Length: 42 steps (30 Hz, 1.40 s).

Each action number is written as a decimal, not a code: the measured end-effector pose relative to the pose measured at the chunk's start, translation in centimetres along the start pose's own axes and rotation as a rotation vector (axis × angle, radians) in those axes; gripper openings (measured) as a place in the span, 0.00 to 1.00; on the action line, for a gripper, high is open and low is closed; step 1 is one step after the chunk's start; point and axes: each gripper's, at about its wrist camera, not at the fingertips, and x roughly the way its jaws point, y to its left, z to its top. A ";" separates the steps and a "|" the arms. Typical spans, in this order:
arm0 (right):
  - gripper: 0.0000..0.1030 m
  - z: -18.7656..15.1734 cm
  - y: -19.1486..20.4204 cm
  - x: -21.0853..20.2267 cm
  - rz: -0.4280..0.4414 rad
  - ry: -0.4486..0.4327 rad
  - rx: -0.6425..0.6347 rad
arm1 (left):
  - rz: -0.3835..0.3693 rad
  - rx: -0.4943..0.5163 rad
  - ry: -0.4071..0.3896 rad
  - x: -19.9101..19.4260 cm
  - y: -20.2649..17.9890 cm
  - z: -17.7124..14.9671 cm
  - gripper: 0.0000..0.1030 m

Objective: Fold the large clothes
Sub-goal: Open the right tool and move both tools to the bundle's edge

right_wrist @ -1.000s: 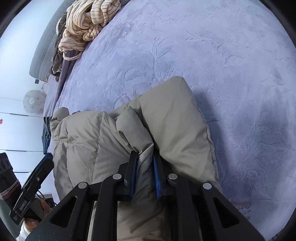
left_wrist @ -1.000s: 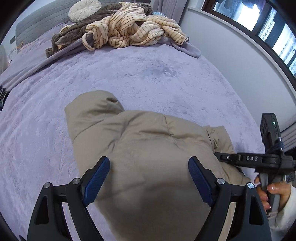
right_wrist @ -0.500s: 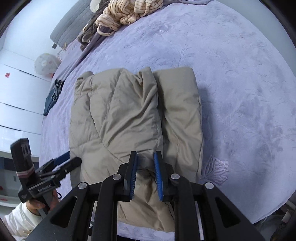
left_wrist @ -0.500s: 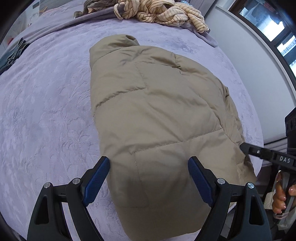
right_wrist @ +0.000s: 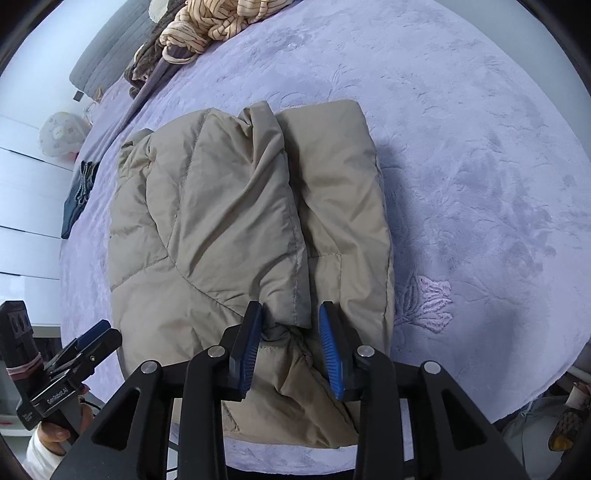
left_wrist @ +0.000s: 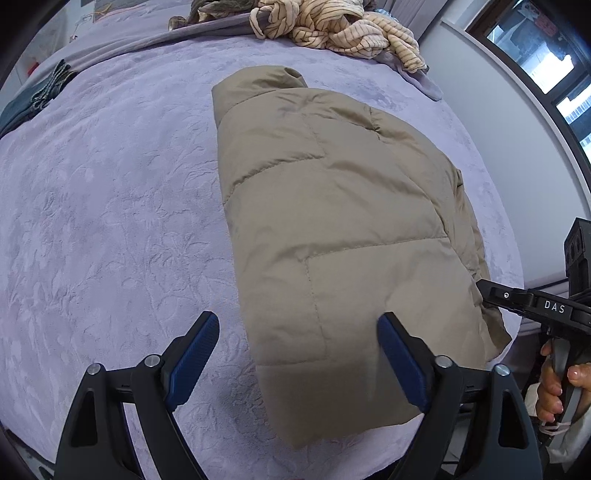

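Right wrist: puffy quilted beige jacket (right_wrist: 240, 229).

Your left gripper (left_wrist: 298, 349) and right gripper (right_wrist: 291, 345) share black frames, ribbed blue pads (right_wrist: 330, 354), silver screws. White "DAS" lettering marks one side; your sleeves are white, nails pale.

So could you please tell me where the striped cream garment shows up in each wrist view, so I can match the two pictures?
Left wrist view: the striped cream garment lies heaped at the top edge, right of centre, beyond the tan puffer jacket.
Right wrist view: the same garment sits at the top edge, left of centre.
Shared landmark: the puffer jacket on the lilac bedspread, mid-frame in both.
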 end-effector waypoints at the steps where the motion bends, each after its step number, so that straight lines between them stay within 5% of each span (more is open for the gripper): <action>1: 0.34 -0.2 0.2 -0.2 -0.010 -0.005 -0.001 | 0.005 -0.006 -0.004 -0.2 0.2 -0.2 1.00; 6: 0.34 -1.3 0.9 -1.0 -0.026 -0.029 0.025 | -0.006 0.009 -0.001 -0.9 1.1 -0.4 1.00; 12: 0.46 -2.7 1.8 -1.6 -0.034 -0.065 0.037 | -0.006 0.024 -0.005 -2.1 2.0 -0.8 1.00; 19: 0.74 -3.7 3.1 -2.7 -0.026 -0.105 0.033 | 0.013 0.042 -0.009 -3.1 2.9 -1.3 1.00; 30: 0.78 0.5 2.1 -2.5 -0.002 -0.053 -0.011 | 0.055 -0.045 -0.021 -2.6 2.7 1.0 1.00; 42: 0.80 6.2 -2.3 -0.3 0.050 0.032 -0.017 | 0.007 -0.181 0.018 0.8 2.1 4.2 1.00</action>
